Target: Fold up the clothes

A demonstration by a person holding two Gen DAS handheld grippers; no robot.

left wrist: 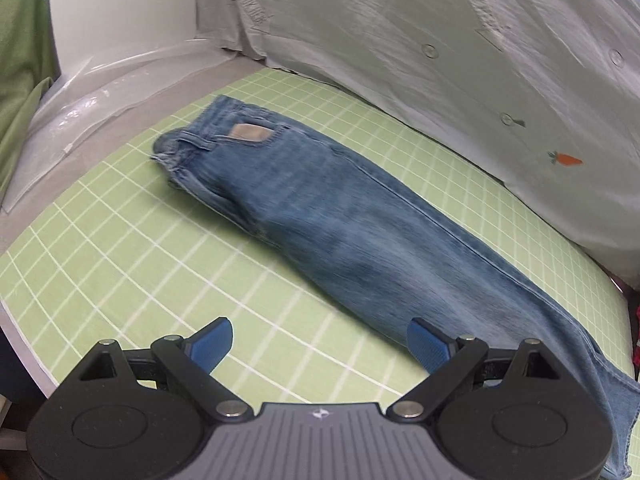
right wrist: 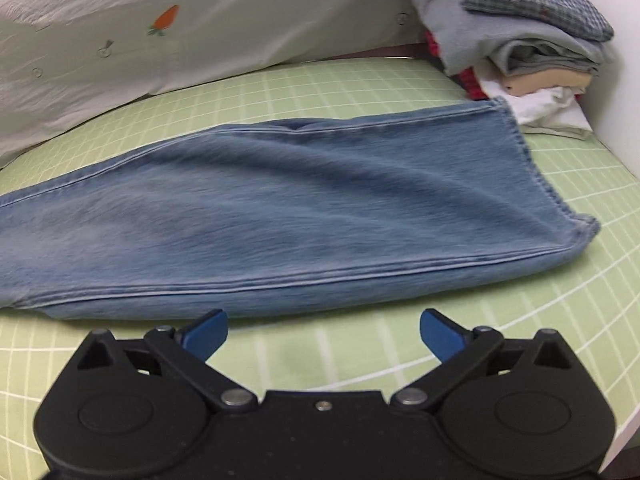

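A pair of blue jeans (left wrist: 352,216) lies flat on the green checked sheet (left wrist: 140,248), folded lengthwise, one leg over the other. The waistband with its tan patch (left wrist: 250,133) points to the far left in the left wrist view. The hems (right wrist: 532,168) show at the right in the right wrist view. My left gripper (left wrist: 320,344) hovers open above the sheet, just short of the knee area, its right fingertip over the denim edge. Nothing is between the fingers of my right gripper (right wrist: 323,334), which stands open a little before the near edge of the jeans' (right wrist: 280,208) lower legs.
A white quilt with carrot prints (left wrist: 460,60) lies along the far side of the jeans. A stack of folded clothes (right wrist: 520,32) sits past the hems at the right. Clear plastic sheeting (left wrist: 80,96) and a green cloth (left wrist: 20,80) are at the far left.
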